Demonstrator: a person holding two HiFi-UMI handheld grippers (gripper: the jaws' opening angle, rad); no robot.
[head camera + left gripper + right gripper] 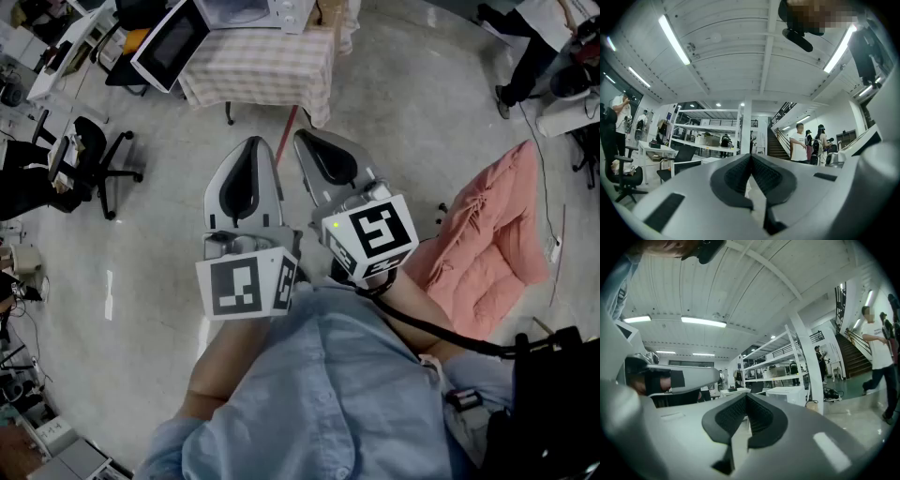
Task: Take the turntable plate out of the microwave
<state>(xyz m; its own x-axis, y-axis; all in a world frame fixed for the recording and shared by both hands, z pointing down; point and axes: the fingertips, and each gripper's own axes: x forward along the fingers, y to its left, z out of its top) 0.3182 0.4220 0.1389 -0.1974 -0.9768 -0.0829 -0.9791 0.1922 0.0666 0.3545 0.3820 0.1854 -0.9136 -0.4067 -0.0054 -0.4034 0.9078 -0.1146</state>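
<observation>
In the head view both grippers are held level close to my body, pointing at a table with a checked cloth (262, 66). On it stands a white microwave (253, 11) with its door (169, 42) swung open to the left. The turntable plate is in none of the views. My left gripper (254, 142) is shut, with its dark pads meeting (751, 158) and nothing between them. Beside it my right gripper (303, 136) is shut and empty as well (746, 397). Both are well short of the table.
A pink cushion (492, 253) lies on the floor at the right. A black office chair (94, 164) stands at the left, with desks behind it. A red stick (286, 127) leans by the table. People stand near stairs (778, 143) and shelving (773, 366).
</observation>
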